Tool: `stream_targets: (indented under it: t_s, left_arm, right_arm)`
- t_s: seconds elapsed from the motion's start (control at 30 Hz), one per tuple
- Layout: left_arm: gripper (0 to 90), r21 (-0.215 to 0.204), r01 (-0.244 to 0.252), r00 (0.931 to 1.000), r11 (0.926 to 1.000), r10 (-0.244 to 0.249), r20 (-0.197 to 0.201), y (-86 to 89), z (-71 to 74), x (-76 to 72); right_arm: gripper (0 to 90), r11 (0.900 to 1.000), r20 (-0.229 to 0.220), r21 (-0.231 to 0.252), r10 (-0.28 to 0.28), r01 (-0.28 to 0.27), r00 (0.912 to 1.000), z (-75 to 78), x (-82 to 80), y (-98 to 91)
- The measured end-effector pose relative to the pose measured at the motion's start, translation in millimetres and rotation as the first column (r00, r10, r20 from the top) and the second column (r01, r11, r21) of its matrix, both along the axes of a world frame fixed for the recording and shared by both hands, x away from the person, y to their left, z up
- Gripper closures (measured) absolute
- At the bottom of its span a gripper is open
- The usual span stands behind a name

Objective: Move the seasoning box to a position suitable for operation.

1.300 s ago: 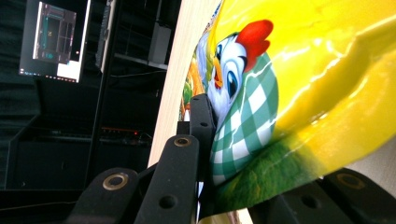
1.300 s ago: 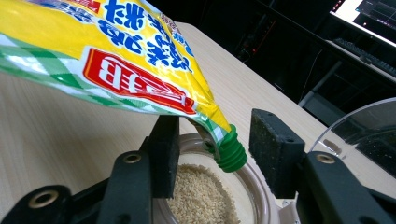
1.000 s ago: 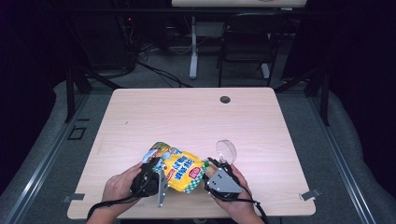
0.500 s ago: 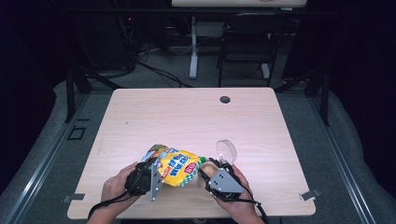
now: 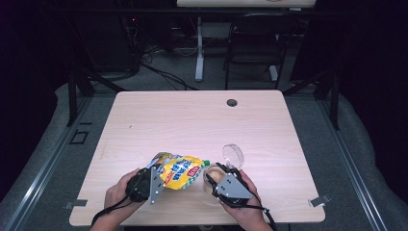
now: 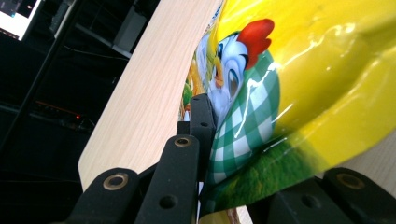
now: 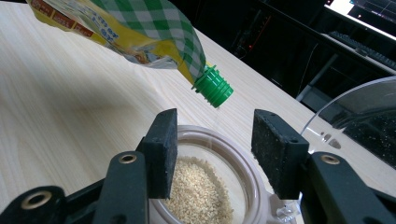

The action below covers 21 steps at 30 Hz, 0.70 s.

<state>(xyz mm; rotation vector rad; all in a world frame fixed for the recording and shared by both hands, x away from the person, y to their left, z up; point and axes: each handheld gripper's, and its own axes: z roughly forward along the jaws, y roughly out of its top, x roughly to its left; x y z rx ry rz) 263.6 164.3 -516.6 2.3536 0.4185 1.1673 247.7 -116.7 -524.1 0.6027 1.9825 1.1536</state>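
Note:
A yellow pouch [image 5: 180,171] printed with a cartoon rooster [image 6: 243,70] hangs tilted above the table, and my left gripper [image 5: 161,174] is shut on its lower end [image 6: 219,140]. Its green screw spout [image 7: 213,86] points down over the mouth of a small clear jar [image 7: 233,149] partly filled with pale grains [image 7: 201,191]. My right gripper [image 7: 215,140] is shut on the jar [image 5: 211,177], one pad on each side of the rim. The jar's clear lid [image 5: 233,155] stands flipped open behind it [image 7: 364,116].
The light wooden table [image 5: 192,120] has a dark cable hole [image 5: 232,102] near its far edge. Both of the person's hands work close to the front edge [image 5: 192,219]. Chairs and desk legs stand in the dark behind the table.
The pouch has tipped further over, and its green spout has come down toward the jar's mouth. The right hand and the jar have stayed still.

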Motion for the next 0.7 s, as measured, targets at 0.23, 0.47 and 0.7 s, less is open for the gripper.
stream_targets:
  t_s: [0.23, 0.47, 0.7]
  left_arm:
    - [86.5, -0.039, -0.006, 0.9993, 0.9992, 0.004, -0.037, 4.4, 0.0, 1.3]
    - [86.5, -0.104, -0.016, 0.9964, 0.9945, 0.007, -0.084, 10.3, -1.4, 6.3]
    - [86.5, -0.165, -0.040, 0.9904, 0.9855, 0.017, -0.137, 18.7, -5.2, 13.1]
  right_arm:
    - [50.7, 1.0000, -0.002, 0.004, -0.002, 0.002, 1.0000, 0.2, 0.4, -0.9]
    - [50.7, 1.0000, -0.007, 0.001, 0.004, -0.004, 1.0000, -0.1, 0.2, -0.7]
    - [50.7, 0.9999, -0.006, 0.010, 0.004, -0.004, 1.0000, 0.2, 0.5, -1.8]
